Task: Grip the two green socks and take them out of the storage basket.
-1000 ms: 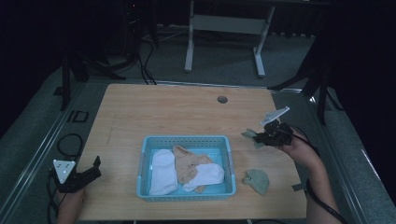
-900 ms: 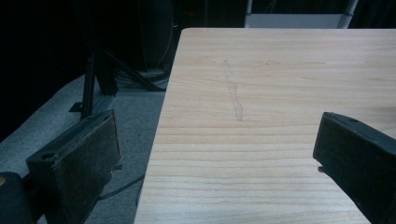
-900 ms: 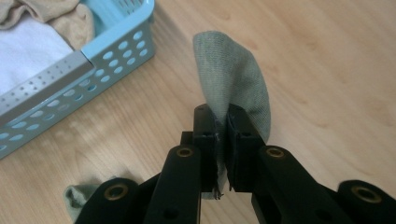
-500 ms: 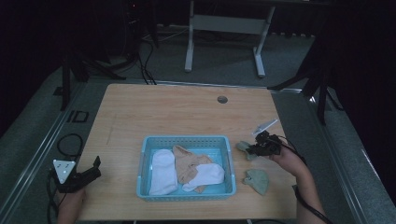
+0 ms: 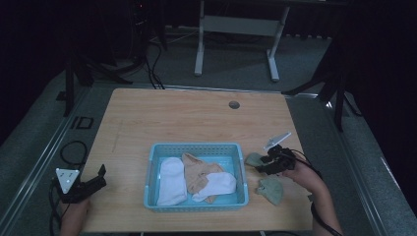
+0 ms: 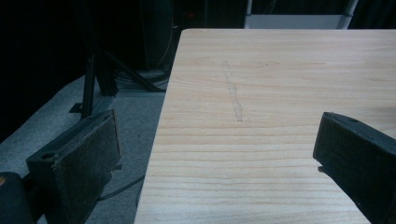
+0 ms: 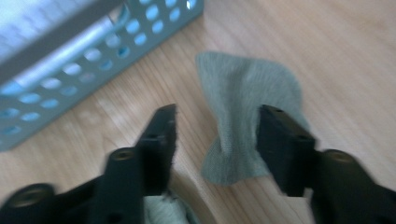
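Observation:
A blue basket (image 5: pixel 194 146) near the table's front holds two white socks (image 5: pixel 170 180) and a tan sock (image 5: pixel 195 173). Just right of it a grey-green sock (image 5: pixel 253 159) lies on the wood, and a second one (image 5: pixel 270 190) lies nearer the front edge. My right gripper (image 5: pixel 267 162) is low at the first sock. In the right gripper view the gripper (image 7: pixel 217 114) is open, the grey-green sock (image 7: pixel 243 107) flat on the table between its jaws and against the right one. My left gripper (image 5: pixel 100 178) rests open at the front left corner, and the left gripper view shows this gripper (image 6: pixel 219 135) holding nothing.
The basket's perforated wall (image 7: pixel 79 70) is close on the left of the right gripper. A round cable hole (image 5: pixel 234 104) sits at the table's far side. Bare wood (image 6: pixel 280 84) stretches ahead of the left gripper, the table's left edge (image 6: pixel 161 140) beside it. Dark floor and stands surround the table.
The right gripper has come down and toward the front with the grey-green sock, which now lies on the table beside the basket. The left gripper has stayed put.

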Tool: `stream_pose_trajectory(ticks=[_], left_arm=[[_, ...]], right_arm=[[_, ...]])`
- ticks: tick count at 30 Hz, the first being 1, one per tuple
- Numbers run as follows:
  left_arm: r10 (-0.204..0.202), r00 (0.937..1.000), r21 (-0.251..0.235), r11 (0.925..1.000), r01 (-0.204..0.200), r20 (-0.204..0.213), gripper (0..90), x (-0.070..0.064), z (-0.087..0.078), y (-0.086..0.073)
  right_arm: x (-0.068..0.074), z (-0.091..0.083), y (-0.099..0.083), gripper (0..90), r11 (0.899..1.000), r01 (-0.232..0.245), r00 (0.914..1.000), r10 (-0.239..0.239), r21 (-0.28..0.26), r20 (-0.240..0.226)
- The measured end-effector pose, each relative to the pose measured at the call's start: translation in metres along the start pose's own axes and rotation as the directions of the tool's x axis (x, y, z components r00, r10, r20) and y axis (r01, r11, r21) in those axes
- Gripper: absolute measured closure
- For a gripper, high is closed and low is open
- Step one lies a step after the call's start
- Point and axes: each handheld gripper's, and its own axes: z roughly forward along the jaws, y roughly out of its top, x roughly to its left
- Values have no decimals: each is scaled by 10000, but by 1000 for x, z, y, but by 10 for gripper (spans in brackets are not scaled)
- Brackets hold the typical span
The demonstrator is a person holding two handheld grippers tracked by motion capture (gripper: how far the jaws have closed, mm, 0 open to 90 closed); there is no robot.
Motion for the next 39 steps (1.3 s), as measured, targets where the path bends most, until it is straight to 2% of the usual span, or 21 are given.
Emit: stream_pose_trajectory(ticks=[2,6,8,10,12,14,17,19,21,23,27,31,32,33,34,36,37,38,39], left_arm=[[-3,10000,-3,10000,3,-2,4,0,0,0],[6,10000,6,10000,-6,-16,4,0,0,0],[6,10000,12,10000,-6,-14,4,0,0,0],[1,10000,18,10000,-1,-10,4,0,0,0],[4,10000,19,10000,-4,-16,4,0,0,0],[4,10000,17,10000,-4,-19,4,0,0,0],[-2,10000,23,10000,2,-12,3,0,0,0],[-2,10000,23,10000,2,-15,4,0,0,0],[-11,10000,23,10000,11,-34,4,0,0,0],[-8,10000,23,10000,8,-37,4,0,0,0],[-37,10000,18,10000,37,-26,4,0,0,0],[-35,10000,15,10000,35,-31,4,0,0,0],[-35,10000,15,10000,35,-31,4,0,0,0],[-25,10000,23,10000,25,-38,4,0,0,0],[-25,10000,23,10000,25,-38,4,0,0,0],[-27,10000,31,10000,27,-38,3,0,0,0],[-49,10000,27,10000,49,-32,4,0,0,0],[-49,10000,27,10000,49,-32,4,0,0,0],[-24,10000,36,10000,24,-43,4,0,0,0]], right_arm=[[1,-7,-1,380,9995,0,9998,7,-314,200],[-3,-13,-6,298,9965,-380,9988,401,-745,267],[-6,-15,-11,266,9937,-632,9976,656,-928,234],[-9,-16,-16,171,9910,-801,9968,800,-1073,-46],[-12,-17,-21,160,9872,-1038,9946,1036,-1207,-79],[-15,-17,-26,137,9833,-1305,9910,1331,-1268,127],[-20,-19,-35,137,9732,-1562,9855,1650,-1688,394],[-24,-22,-42,137,9608,-1790,9788,1956,-2116,601],[-29,-24,-48,137,9443,-2158,9718,2324,-2485,392],[-33,-25,-55,136,9343,-2378,9645,2595,-2655,490],[-37,-26,-67,131,9139,-2628,9520,2977,-3094,707],[-39,-27,-81,118,8833,-2831,9352,3406,-3737,966],[-39,-27,-81,118,8833,-2831,9352,3406,-3737,966],[-38,-26,-88,118,8752,-2832,9279,3534,-3923,1186],[-37,-26,-90,118,8733,-2872,9244,3603,-3936,1250],[-37,-24,-94,118,8749,-2858,9218,3626,-3909,1376],[-36,-22,-98,118,8760,-2844,9134,3711,-3895,1675],[-36,-22,-98,118,8760,-2844,9134,3711,-3895,1675],[-36,-20,-103,118,8699,-2956,9070,3853,-3947,1698]])
